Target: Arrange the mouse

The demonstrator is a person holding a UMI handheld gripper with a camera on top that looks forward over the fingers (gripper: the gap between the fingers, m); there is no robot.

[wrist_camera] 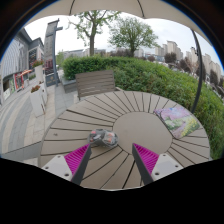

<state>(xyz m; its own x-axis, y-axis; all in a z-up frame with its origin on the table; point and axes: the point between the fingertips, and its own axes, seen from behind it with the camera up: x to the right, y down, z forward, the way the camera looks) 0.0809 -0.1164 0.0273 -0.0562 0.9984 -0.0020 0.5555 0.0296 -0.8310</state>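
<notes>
A small grey mouse [103, 137] lies on a round slatted wooden table [130, 115], just ahead of my left finger. My gripper [113, 157] hovers over the table's near side. Its fingers are spread wide apart with nothing between them. The magenta pads [76, 158] show on the inner faces. A patterned mat [179, 121] lies on the table beyond the right finger, to the right of the mouse.
A slatted wooden chair [96, 82] stands at the table's far side. A green hedge [150, 73] runs behind and to the right. A paved terrace [25, 110] with furniture lies to the left. Trees and buildings stand far off.
</notes>
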